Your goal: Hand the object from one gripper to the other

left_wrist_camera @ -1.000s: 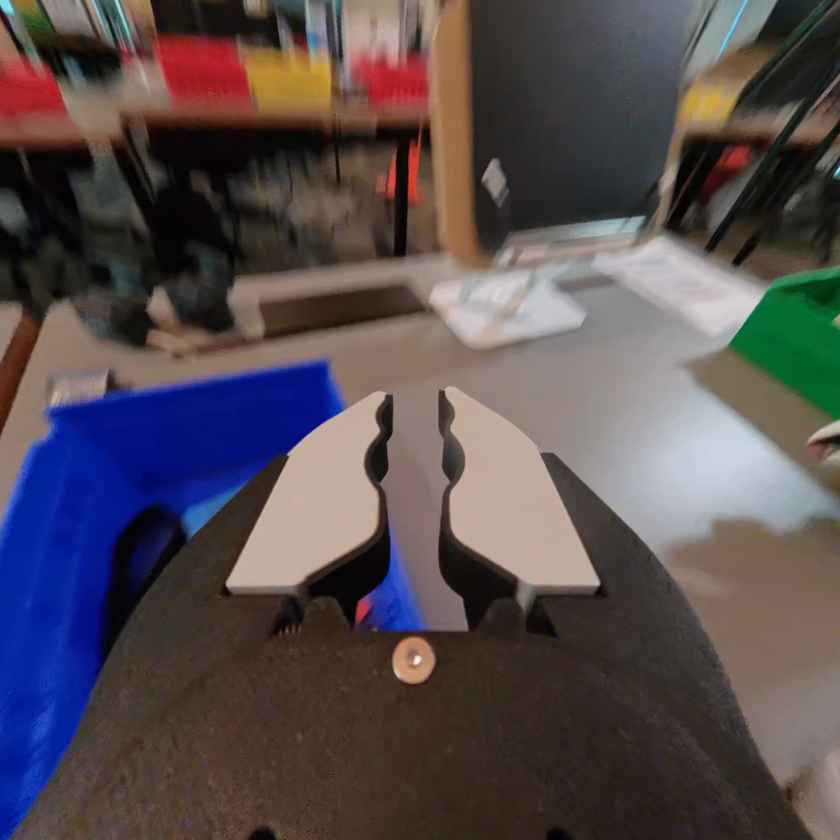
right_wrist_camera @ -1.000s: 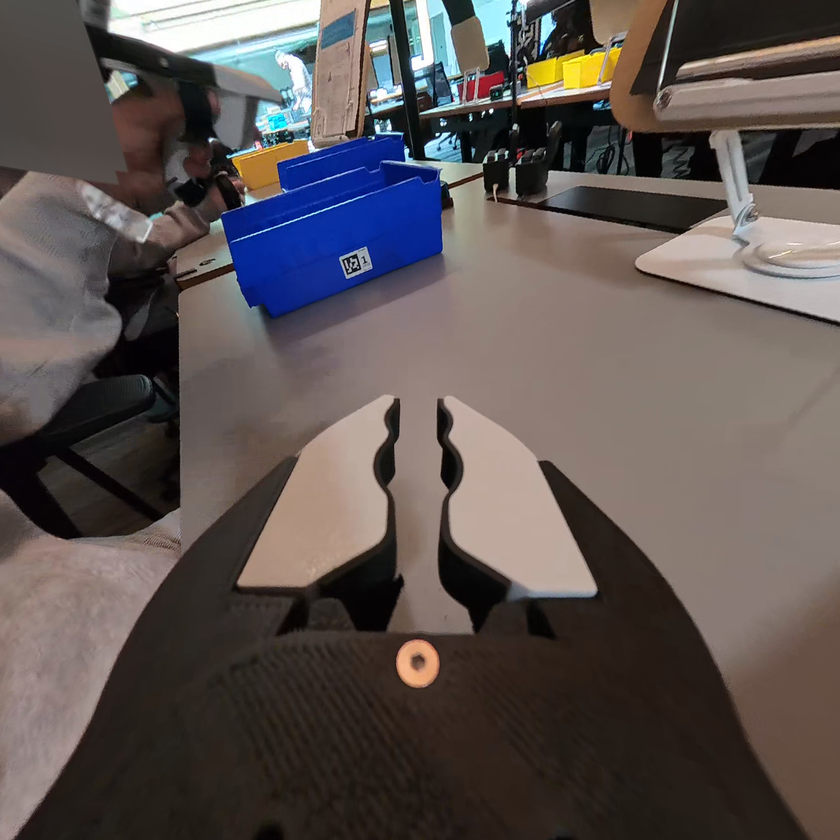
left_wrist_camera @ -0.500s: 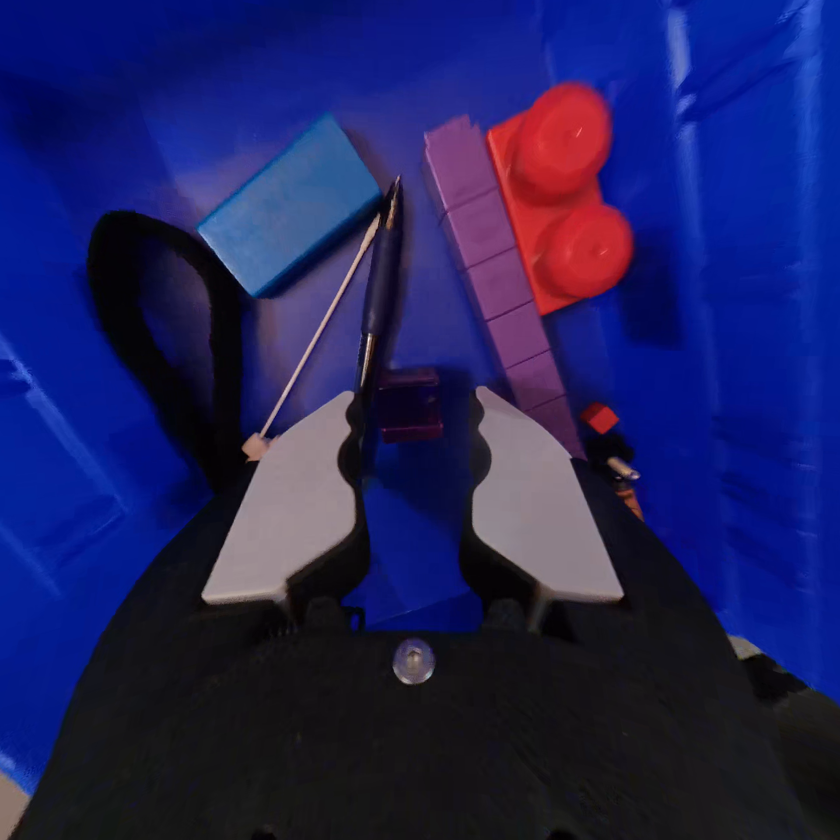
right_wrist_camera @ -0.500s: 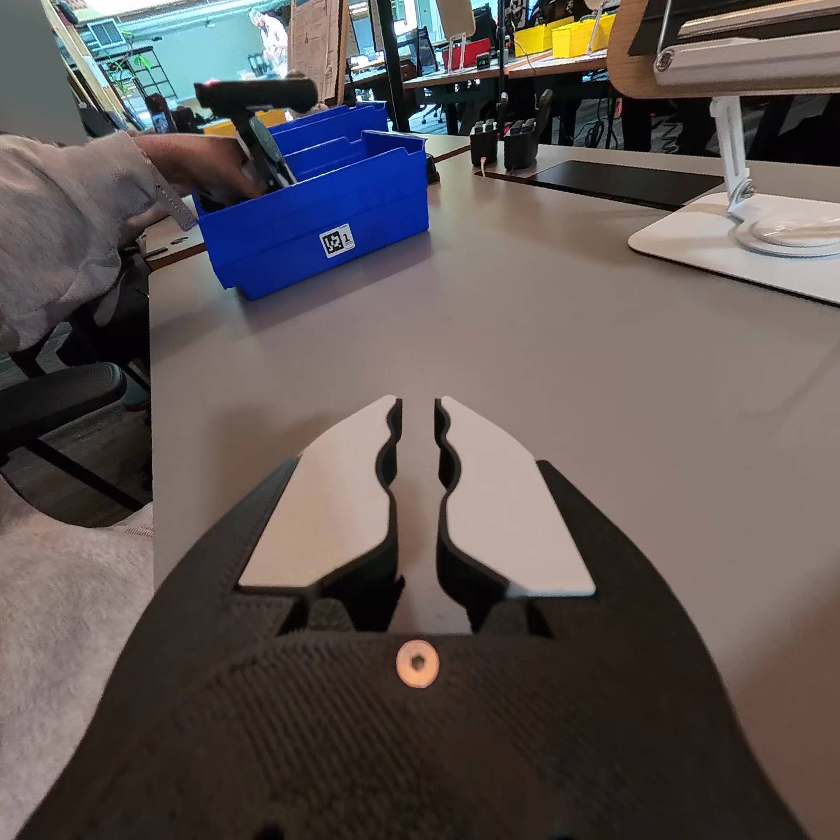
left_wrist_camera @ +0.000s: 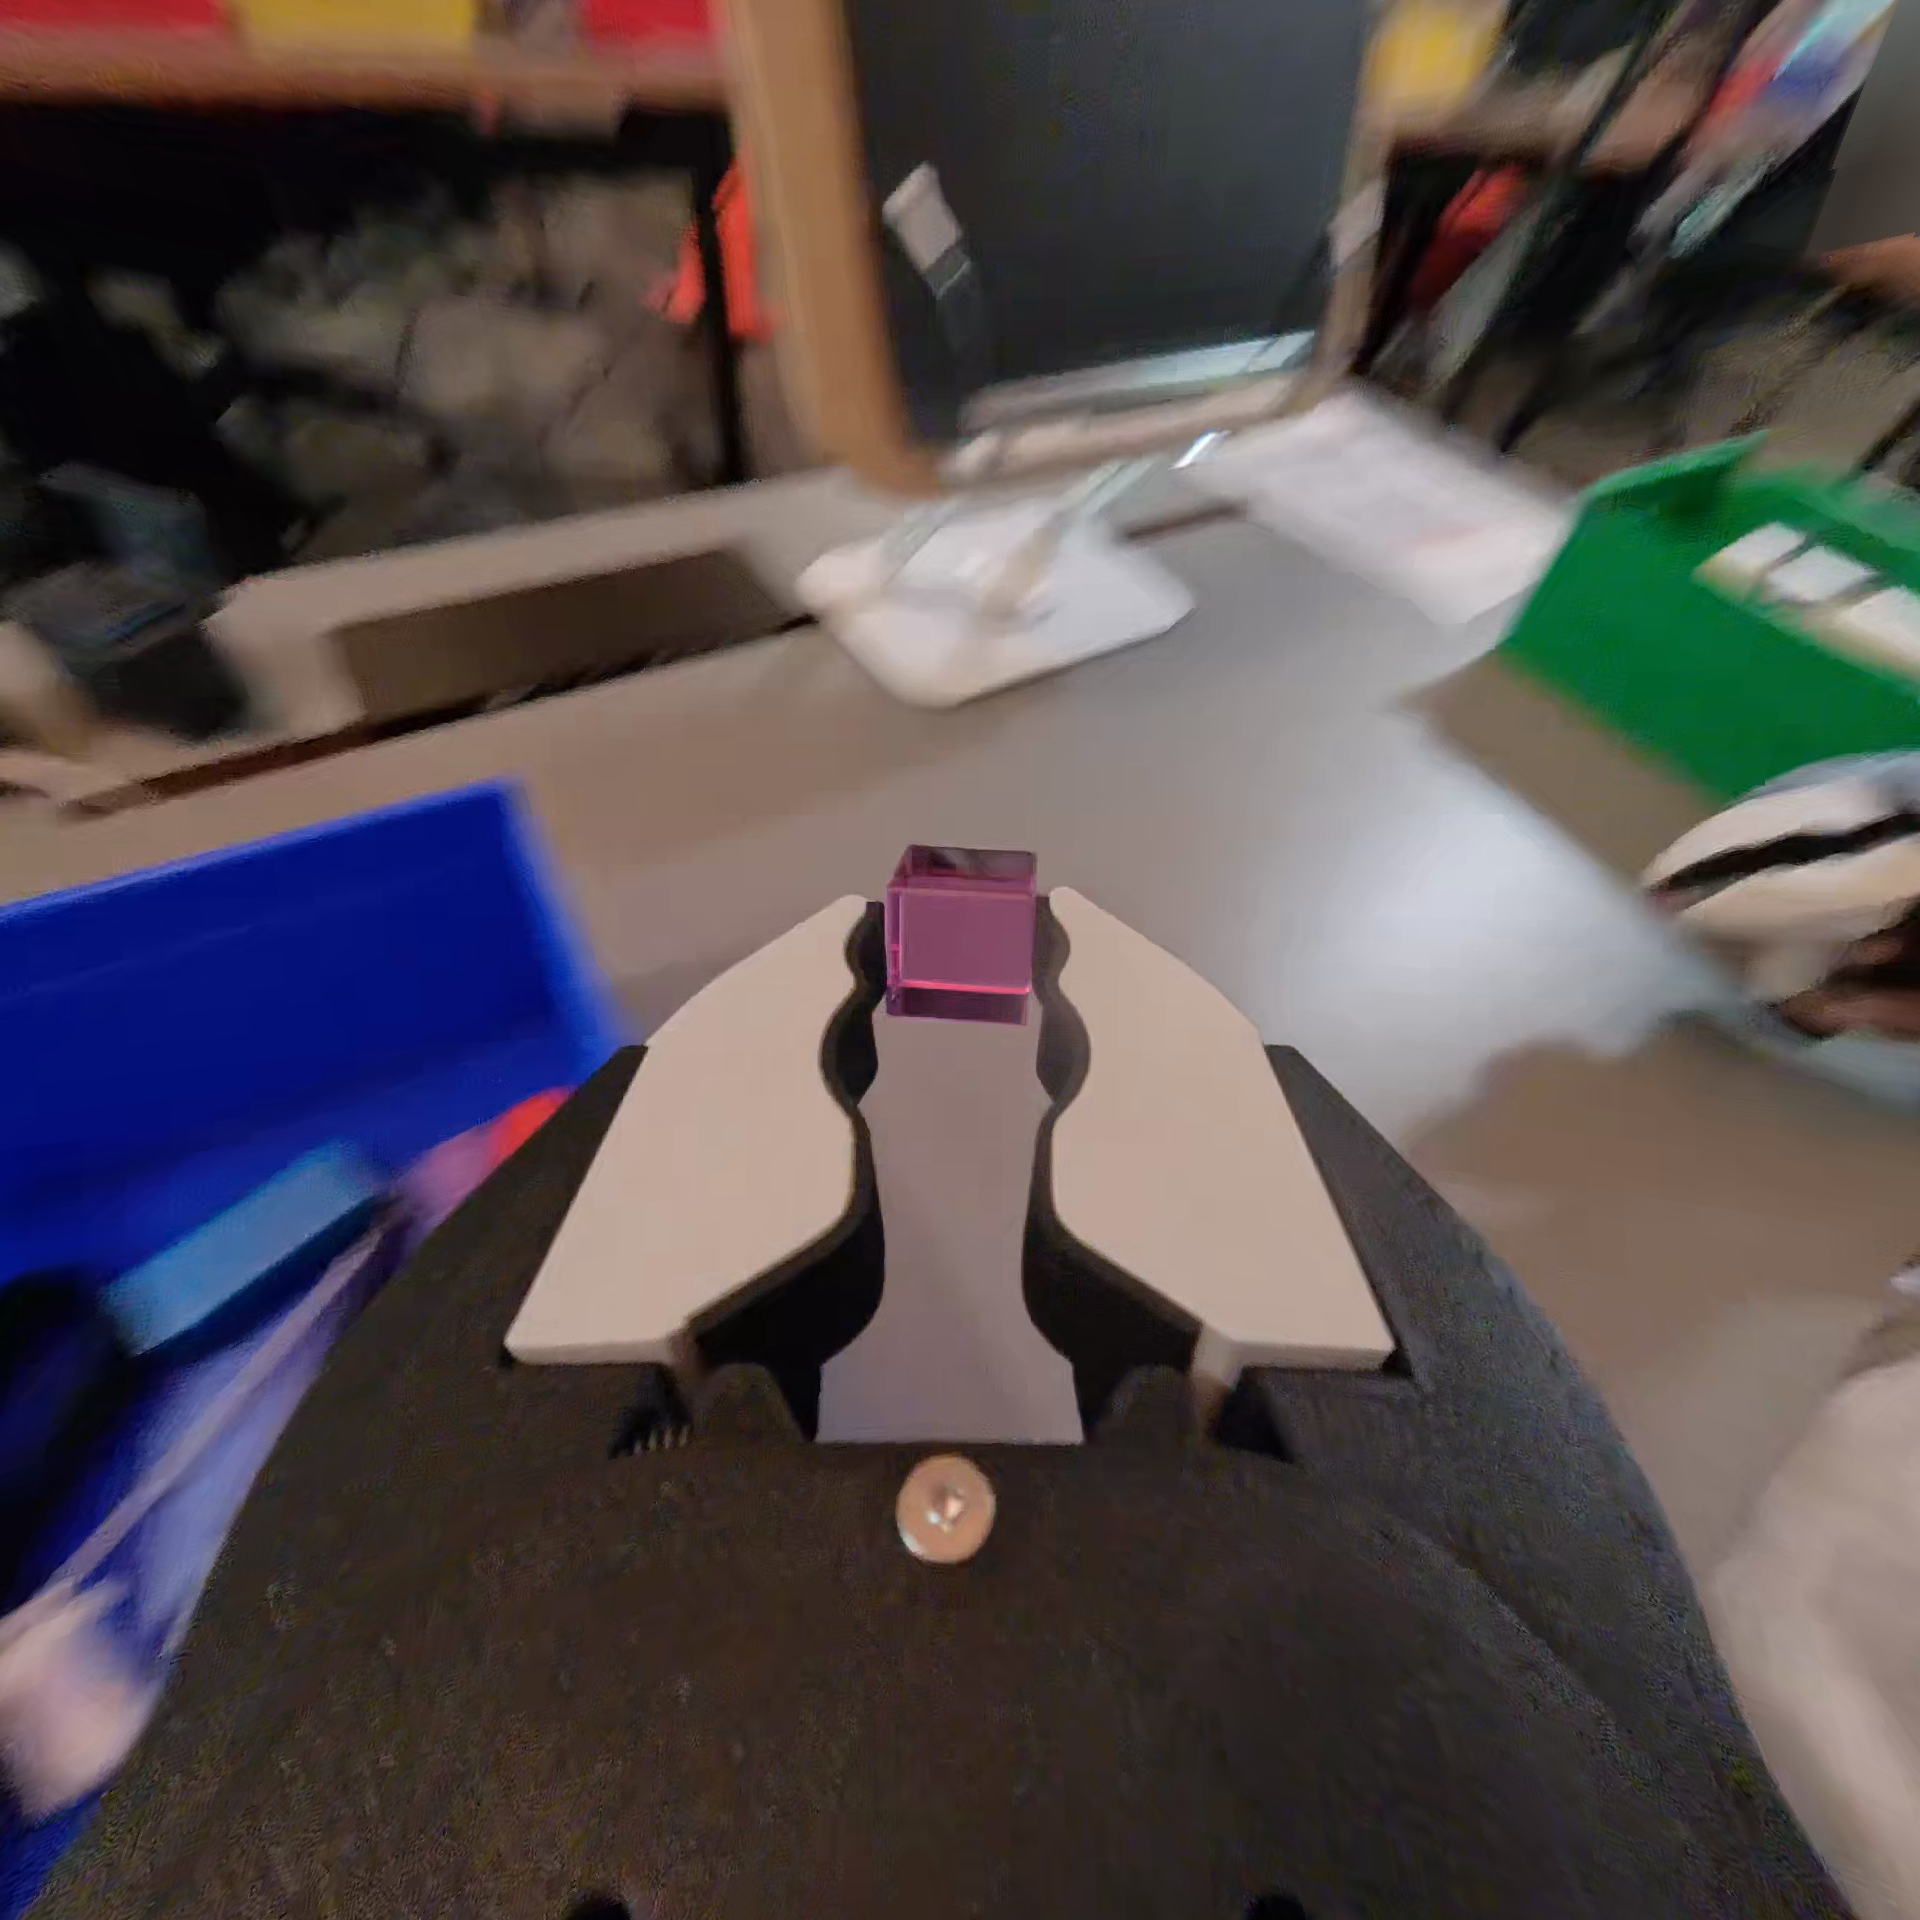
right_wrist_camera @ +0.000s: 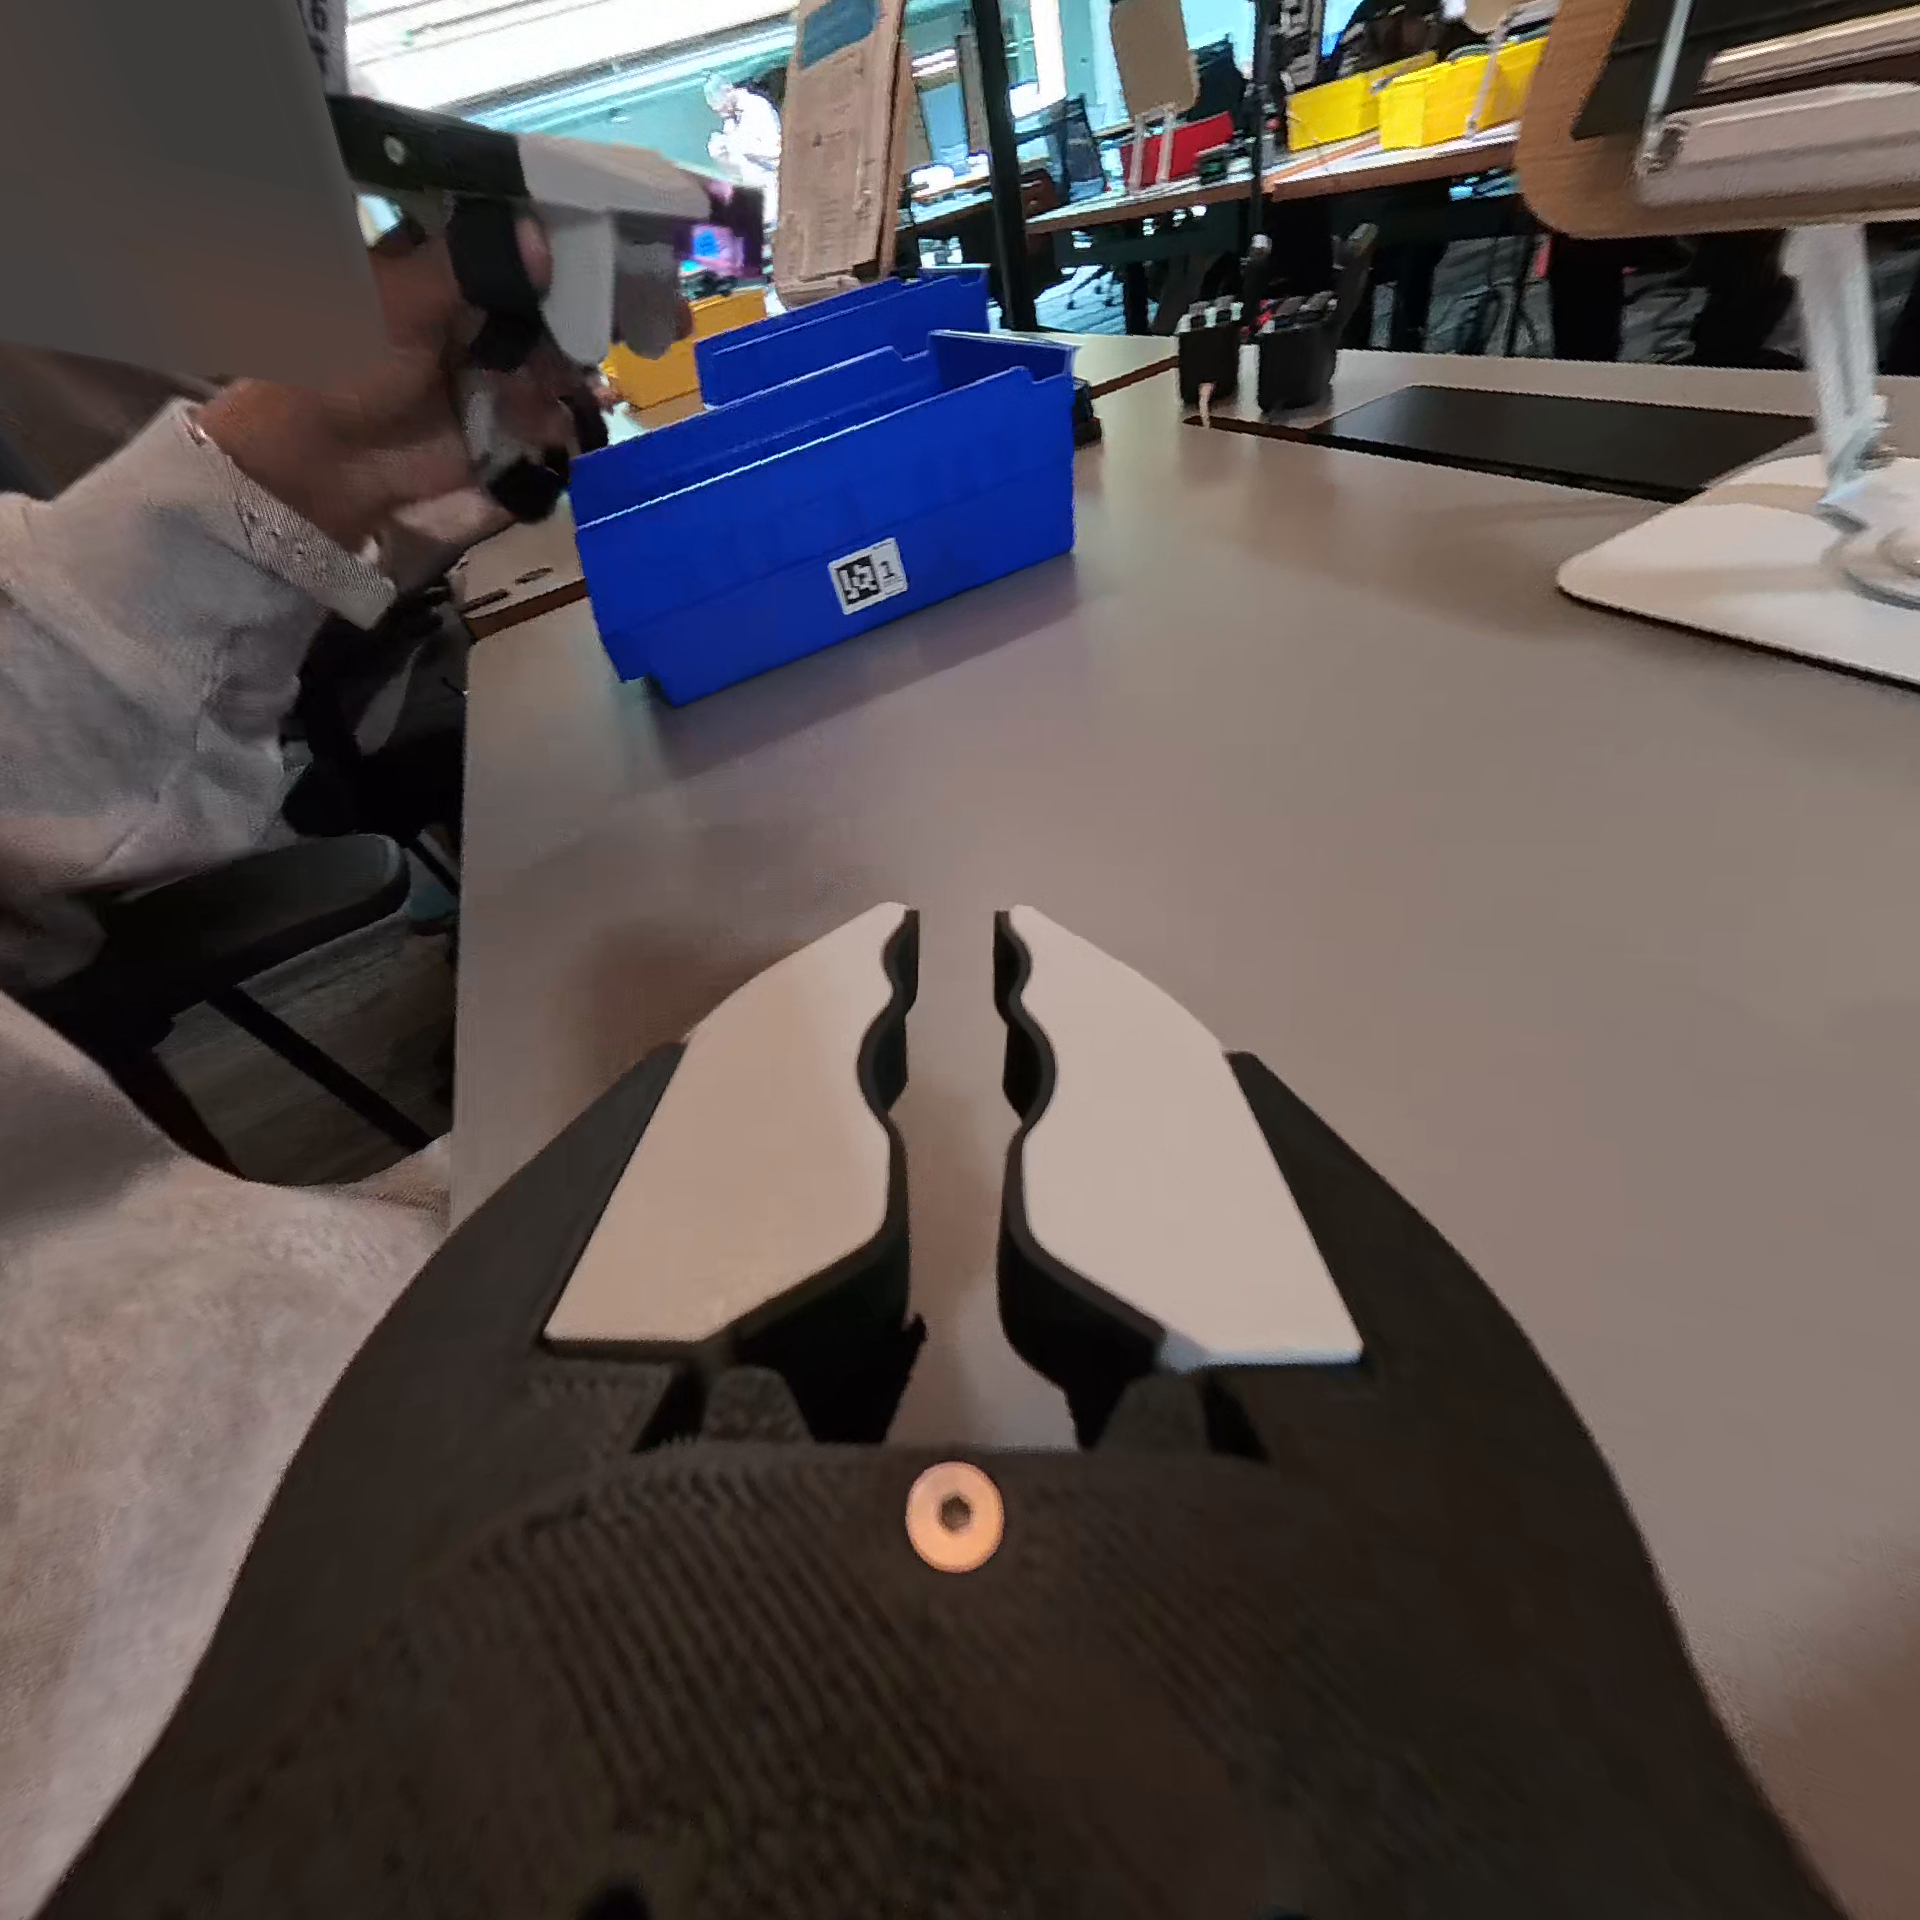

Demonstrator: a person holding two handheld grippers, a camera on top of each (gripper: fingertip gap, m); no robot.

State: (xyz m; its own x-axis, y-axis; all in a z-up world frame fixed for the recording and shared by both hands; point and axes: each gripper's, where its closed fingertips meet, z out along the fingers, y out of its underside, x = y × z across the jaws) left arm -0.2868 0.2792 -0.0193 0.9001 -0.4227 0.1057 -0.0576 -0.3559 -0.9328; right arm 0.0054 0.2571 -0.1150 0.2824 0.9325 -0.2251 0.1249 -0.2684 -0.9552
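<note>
My left gripper [left_wrist_camera: 961, 914] is shut on a small clear purple cube [left_wrist_camera: 961, 951], held at the fingertips in the air above the grey table [left_wrist_camera: 1195, 831]. The blue bin [left_wrist_camera: 260, 987] it came from is below and to the left. My right gripper [right_wrist_camera: 956, 925] is shut and empty, low over the table [right_wrist_camera: 1247, 790] near its front edge. In the right wrist view the left gripper [right_wrist_camera: 582, 260] is held by a hand above the blue bin [right_wrist_camera: 831, 520]; the cube cannot be made out there. A blurred white and black shape [left_wrist_camera: 1787, 873] sits at the right edge of the left wrist view.
A green bin [left_wrist_camera: 1714, 644] stands at the right. A monitor on a white stand base [left_wrist_camera: 997, 613] is at the back, also in the right wrist view [right_wrist_camera: 1745, 582]. The blue bin holds a blue block [left_wrist_camera: 239, 1247] and other toys. A sleeve [right_wrist_camera: 135, 644] and a chair are at the left. The tips of one gripper are about 30 centimeters away from the tips of the other.
My left gripper closed on the purple cube inside the blue bin, lifted it out and swung up over the table. My right gripper has barely moved.
</note>
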